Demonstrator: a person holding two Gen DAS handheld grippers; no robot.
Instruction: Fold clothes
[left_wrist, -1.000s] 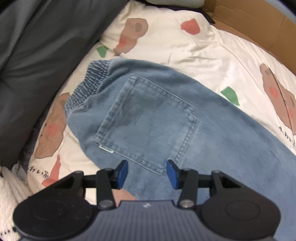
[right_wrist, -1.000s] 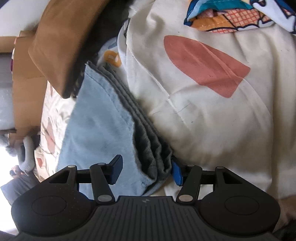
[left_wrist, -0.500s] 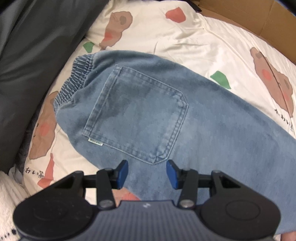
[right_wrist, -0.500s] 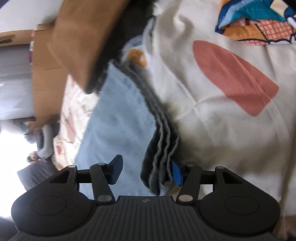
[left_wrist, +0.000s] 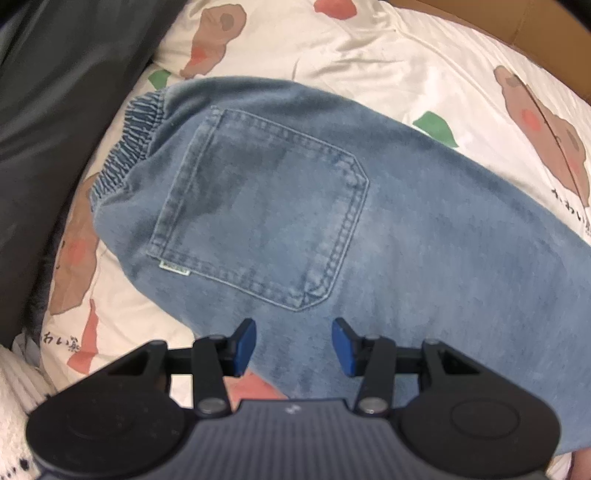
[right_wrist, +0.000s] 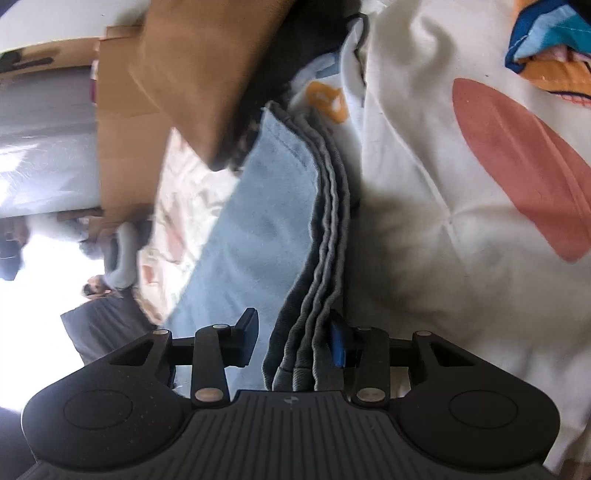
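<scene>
- Right tongs (right_wrist: 293, 341): jaws have just been closing, with the stacked hem edges (right_wrist: 325, 236) of the jeans (left_wrist: 332, 206) between them; one pad touches, the other stands clear, so no clamp yet.
- Left tongs (left_wrist: 293, 345): apart, empty, hovering over the jeans just below the back pocket (left_wrist: 258, 214).
- Jeans lie flat on the printed bedsheet (left_wrist: 332, 51); long axis runs from the elastic waistband (left_wrist: 127, 147) beyond the pocket towards the hem.
- Judgement: right tongs nearer a grip.

sheet print (left_wrist: 570, 201): dark handwritten Japanese characters at 3 o'clock, too small to read
sheet print, 8 o'clock: same kind, blurred
pocket tag (left_wrist: 174, 268): illegible
</scene>
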